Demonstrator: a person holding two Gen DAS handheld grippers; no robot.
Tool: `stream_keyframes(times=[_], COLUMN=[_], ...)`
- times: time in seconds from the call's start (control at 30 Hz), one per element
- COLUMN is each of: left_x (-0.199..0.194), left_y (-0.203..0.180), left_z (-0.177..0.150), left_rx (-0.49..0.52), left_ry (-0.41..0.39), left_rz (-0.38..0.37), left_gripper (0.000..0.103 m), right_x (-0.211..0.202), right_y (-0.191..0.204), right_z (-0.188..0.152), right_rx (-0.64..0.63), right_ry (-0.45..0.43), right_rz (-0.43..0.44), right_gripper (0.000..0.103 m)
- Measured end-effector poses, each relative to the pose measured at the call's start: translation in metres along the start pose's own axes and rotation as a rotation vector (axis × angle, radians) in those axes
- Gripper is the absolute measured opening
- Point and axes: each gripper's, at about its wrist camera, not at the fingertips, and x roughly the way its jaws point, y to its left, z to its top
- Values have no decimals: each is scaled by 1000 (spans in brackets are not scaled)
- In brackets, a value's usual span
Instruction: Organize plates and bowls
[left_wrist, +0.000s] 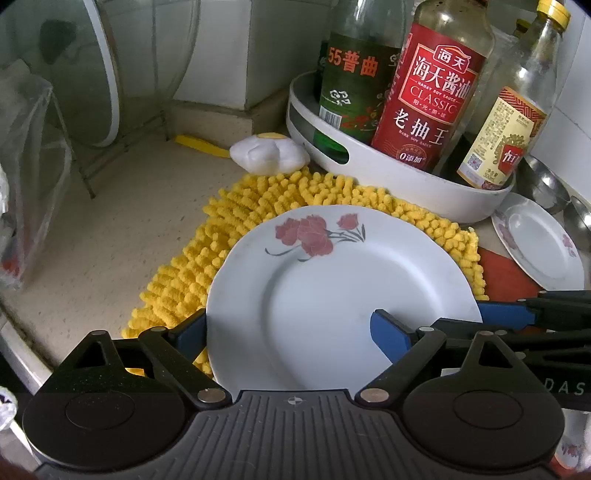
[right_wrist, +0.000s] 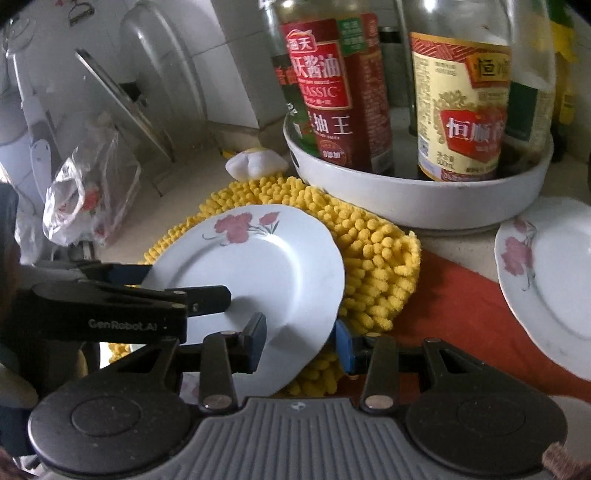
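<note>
I have the large flowered plate (left_wrist: 332, 295) lying on the yellow chenille mat (left_wrist: 258, 199), just in front of the white tray (left_wrist: 406, 173) of tall sauce bottles (left_wrist: 428, 85). My left gripper (left_wrist: 288, 325) stands wide open with nothing held, one finger over the plate's well and the other outside its left rim. My right gripper (right_wrist: 299, 343) is narrowed around the near right rim, one finger above the plate and one beyond its edge. I cannot tell whether its pads actually press on the china. That is my main worry: if the bite is shallow or loose, the glazed rim may slip out as I lift and the plate could drop back or slide off the soft mat. Closing the left jaws carelessly could tip the plate against the right grip. A forward swing risks knocking the tray, and a rightward one the second plate (right_wrist: 546, 273) on the red cloth (right_wrist: 454, 295)
</note>
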Motion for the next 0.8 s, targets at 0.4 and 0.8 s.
stream_keyframes(times=[0.4, 0.8], left_x=[-28, -16], left_y=[-19, -41], left_z=[-5, -13], left_rx=[-17, 51], left_ry=[-16, 11], left_rz=[3, 6], left_gripper=[93, 92], right_x=[-20, -31], right_y=[-6, -31], right_z=[-5, -18], right_rx=[4, 32], right_ry=[-14, -15], right_rz=[22, 6], right_gripper=[37, 36])
